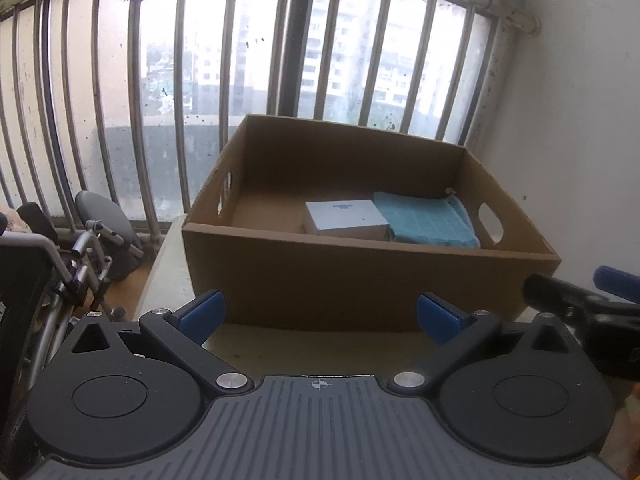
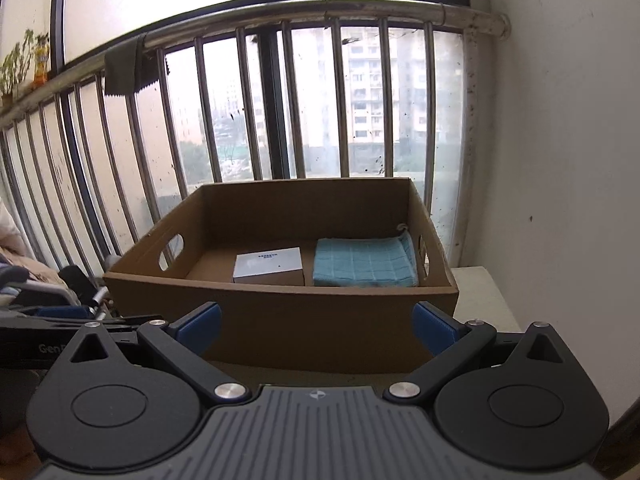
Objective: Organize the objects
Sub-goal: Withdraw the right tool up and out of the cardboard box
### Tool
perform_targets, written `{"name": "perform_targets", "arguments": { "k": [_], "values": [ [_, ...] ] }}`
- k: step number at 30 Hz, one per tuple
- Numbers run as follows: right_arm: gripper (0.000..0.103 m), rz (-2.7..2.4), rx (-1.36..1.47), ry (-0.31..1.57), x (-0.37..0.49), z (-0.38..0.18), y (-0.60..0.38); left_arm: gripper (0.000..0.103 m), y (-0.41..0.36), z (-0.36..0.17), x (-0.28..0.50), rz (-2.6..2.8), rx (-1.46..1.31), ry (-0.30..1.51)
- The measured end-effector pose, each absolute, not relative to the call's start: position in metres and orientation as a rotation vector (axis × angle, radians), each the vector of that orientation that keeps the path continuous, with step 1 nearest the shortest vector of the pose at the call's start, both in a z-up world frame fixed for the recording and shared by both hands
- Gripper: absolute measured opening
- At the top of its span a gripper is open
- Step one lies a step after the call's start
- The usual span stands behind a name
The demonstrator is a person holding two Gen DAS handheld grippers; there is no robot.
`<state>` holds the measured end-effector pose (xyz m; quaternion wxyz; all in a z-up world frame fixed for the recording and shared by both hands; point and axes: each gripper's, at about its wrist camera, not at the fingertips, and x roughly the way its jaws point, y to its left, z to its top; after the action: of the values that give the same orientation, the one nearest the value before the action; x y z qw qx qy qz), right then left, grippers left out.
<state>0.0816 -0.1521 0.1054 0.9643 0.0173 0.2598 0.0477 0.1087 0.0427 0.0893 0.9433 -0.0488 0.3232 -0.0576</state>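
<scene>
Balcony bench [image 2: 480, 292] setup: white box [image 2: 268, 266] and blue towel [image 2: 364, 262] sit neatly side by side in your cardboard box [image 2: 320, 320], so left gripper [image 1: 320, 314] and right gripper [image 2: 316, 320] both hang released, empty.

Near wall of brown cardboard box [image 2: 280, 320] is hiding lower front of white rectangular carton [image 2: 268, 266] & folded teal cloth [image 2: 364, 264]; carton's blue print is reading too small. Right-hand gripper [image 1: 600, 304] is getting cut off at left wrist view's edge.

Brown cardboard box [image 2: 280, 320] holds a white box [image 2: 269, 266] and teal checked cloth [image 2: 362, 264].
</scene>
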Motion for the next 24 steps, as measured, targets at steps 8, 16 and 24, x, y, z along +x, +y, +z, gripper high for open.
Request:
{"name": "perform_targets", "arguments": {
  "k": [8, 16, 24],
  "values": [
    [0.103, 0.085, 0.031, 0.56, 0.095, 0.1, -0.156, 0.103, 0.041, 0.089, 0.114, -0.119, -0.086, 0.667],
    [0.103, 0.085, 0.037, 0.575, 0.103, 0.095, -0.16, 0.103, 0.035, 0.089, 0.122, -0.102, -0.062, 0.678],
    [0.103, 0.085, 0.045, 0.584, 0.109, 0.094, -0.164, 0.103, 0.029, 0.089, 0.128, -0.093, -0.046, 0.676]
  ]
}}
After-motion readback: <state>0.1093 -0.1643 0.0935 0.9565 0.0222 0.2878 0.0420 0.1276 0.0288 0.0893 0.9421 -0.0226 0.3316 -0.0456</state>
